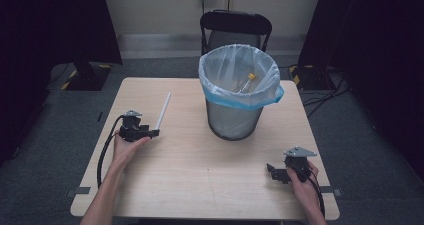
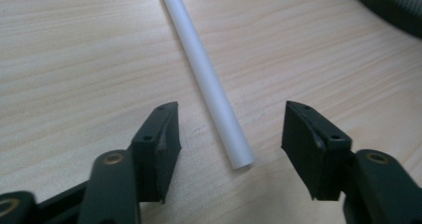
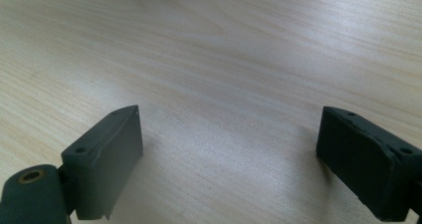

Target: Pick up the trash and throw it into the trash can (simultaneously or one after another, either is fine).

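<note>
A thin white tube [image 1: 163, 111] lies flat on the wooden table [image 1: 200, 185], left of a mesh bin. My left gripper [image 1: 154, 132] rests at the tube's near end. In the left gripper view the tube [image 2: 209, 79] runs away from me, its near end between the two black jaws, which stand apart and clear of it; my left gripper [image 2: 231, 134] is open. My right gripper [image 1: 270, 169] sits low at the table's front right; in its own view my right gripper [image 3: 229, 149] is open wide over bare wood.
A grey mesh bin [image 1: 235, 117] with a pale blue liner stands at the table's centre back; a yellow-capped bottle [image 1: 247, 81] lies inside. A black chair [image 1: 235, 27] stands behind the table. Dark stands and cables lie on the floor at both sides.
</note>
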Available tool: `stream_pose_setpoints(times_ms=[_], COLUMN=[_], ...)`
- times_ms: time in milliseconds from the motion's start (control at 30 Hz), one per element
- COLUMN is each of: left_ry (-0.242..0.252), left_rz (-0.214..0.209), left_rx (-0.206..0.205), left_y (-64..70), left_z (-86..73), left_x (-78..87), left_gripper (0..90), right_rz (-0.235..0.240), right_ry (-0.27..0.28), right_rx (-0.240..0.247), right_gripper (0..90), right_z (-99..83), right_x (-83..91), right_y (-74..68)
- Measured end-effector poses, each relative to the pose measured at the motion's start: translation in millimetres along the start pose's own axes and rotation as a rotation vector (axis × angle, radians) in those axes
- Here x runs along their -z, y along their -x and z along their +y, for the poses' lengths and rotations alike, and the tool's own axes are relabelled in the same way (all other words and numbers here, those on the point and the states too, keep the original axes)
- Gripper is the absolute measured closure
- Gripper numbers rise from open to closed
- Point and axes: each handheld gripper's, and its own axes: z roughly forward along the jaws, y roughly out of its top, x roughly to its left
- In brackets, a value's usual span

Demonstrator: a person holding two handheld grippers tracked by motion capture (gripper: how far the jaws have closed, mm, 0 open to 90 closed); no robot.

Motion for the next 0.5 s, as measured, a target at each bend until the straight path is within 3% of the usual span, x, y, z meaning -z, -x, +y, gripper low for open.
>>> stream_pose_setpoints(times_ms=[67, 167, 400, 500], left_ry=[-0.007, -0.020, -0.012, 0.011], left_rz=[0.032, 0.030, 0.087, 0.082], left_rx=[-0.040, -0.054, -0.076, -0.062], left_y=[3.9, 6.5, 6.8, 3.3], left_z=[0.0, 0.2, -0.7, -3.0], left_x=[-1.5, -4.6, -5.0, -4.6], left_gripper=[45.5, 52.1, 68.4, 74.8], right_rz=[0.000, 0.000, 0.000, 0.000], right_ry=[0.000, 0.000, 0.000, 0.000], right_rx=[0.000, 0.000, 0.000, 0.000], right_gripper=[10.0, 10.0, 10.1, 10.0], right_z=[0.0, 0.0, 0.0, 0.0], right_x=[0.0, 0.0, 0.0, 0.0], right_y=[0.0, 0.0, 0.0, 0.0])
